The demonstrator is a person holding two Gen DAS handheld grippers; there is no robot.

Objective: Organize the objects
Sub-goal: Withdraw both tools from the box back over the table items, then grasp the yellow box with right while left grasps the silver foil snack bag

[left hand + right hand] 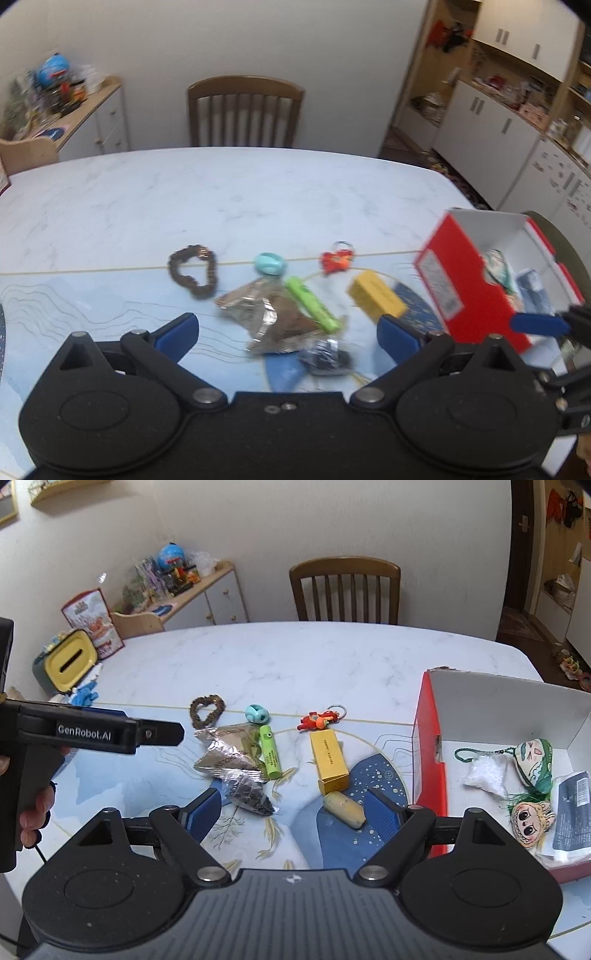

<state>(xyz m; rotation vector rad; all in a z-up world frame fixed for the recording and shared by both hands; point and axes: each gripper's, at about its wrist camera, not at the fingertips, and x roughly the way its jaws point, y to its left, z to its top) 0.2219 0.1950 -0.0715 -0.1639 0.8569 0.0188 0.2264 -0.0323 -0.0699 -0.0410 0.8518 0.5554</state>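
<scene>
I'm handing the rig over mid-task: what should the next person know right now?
Left tongs: open, empty, over the foil bag.
Right tongs: open, empty, above the yellow roll.
Done: the box on the right holds two charms, a white pouch and a dark packet.
Left on the table: bracelet, teal ring, red keychain, green tube, yellow carton, the roll, foil bag, clear bag.

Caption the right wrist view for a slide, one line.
Open right gripper above small items scattered on the table; red box at right already holds several.
</scene>
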